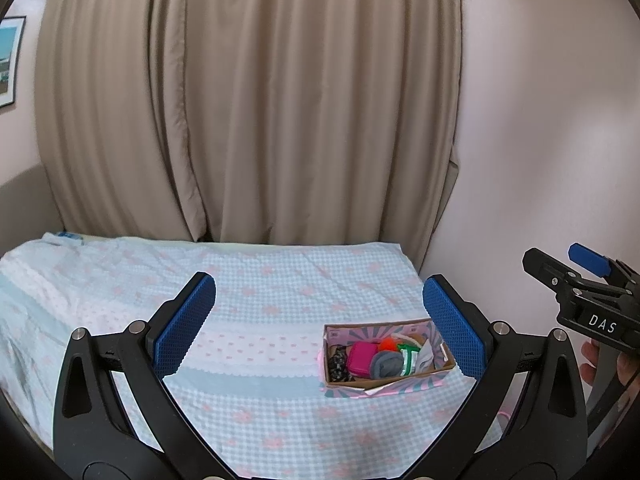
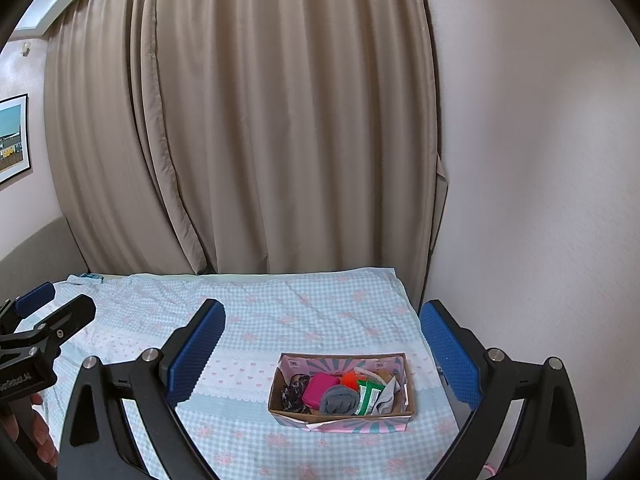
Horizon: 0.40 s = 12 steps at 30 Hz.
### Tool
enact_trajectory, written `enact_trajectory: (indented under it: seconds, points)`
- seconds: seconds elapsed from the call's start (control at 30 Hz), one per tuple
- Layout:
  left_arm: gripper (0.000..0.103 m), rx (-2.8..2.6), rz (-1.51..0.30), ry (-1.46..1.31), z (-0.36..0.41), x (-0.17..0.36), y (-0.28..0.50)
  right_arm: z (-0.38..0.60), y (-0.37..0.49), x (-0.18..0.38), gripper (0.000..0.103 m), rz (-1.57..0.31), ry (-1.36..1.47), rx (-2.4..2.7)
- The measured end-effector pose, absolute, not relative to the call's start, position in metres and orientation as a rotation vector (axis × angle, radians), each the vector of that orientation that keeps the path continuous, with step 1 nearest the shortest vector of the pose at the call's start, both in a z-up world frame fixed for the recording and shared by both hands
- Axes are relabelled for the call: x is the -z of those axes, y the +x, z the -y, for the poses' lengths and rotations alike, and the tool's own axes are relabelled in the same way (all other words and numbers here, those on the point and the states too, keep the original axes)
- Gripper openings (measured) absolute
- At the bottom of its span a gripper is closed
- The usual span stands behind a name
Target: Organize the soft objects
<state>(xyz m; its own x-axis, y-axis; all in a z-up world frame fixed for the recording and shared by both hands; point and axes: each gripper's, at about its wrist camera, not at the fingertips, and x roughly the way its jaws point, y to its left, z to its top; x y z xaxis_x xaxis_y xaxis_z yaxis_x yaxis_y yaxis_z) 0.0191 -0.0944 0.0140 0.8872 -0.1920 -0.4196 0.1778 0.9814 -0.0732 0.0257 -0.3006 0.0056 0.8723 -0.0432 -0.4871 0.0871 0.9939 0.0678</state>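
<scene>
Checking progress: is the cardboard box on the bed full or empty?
Nearly full. The cardboard box holds a pink pouch, grey sock, orange pompom and green packet.

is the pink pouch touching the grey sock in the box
Touching. In the right wrist view the pink pouch lies directly against the rolled grey sock inside the cardboard box, with no gap between them.

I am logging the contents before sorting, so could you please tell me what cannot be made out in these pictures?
- Box: its bottom is hidden under the piled things, both views.
- Dark patterned item: too small to identify.
- Green and white item: partly covered by the grey sock.
- Picture on the wall: cut off by the left edge.
- Right claw: side-on in the left view.
</scene>
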Motion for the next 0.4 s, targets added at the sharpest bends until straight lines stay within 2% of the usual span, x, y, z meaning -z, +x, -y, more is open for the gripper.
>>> enact_trajectory:
  seconds: [0.4]
  points:
    - [0.103,0.139,-0.397,-0.005,0.102,-0.0072,0.0188,0.304,0.0339,0.0021,0.098,-0.552,0.099,0.06]
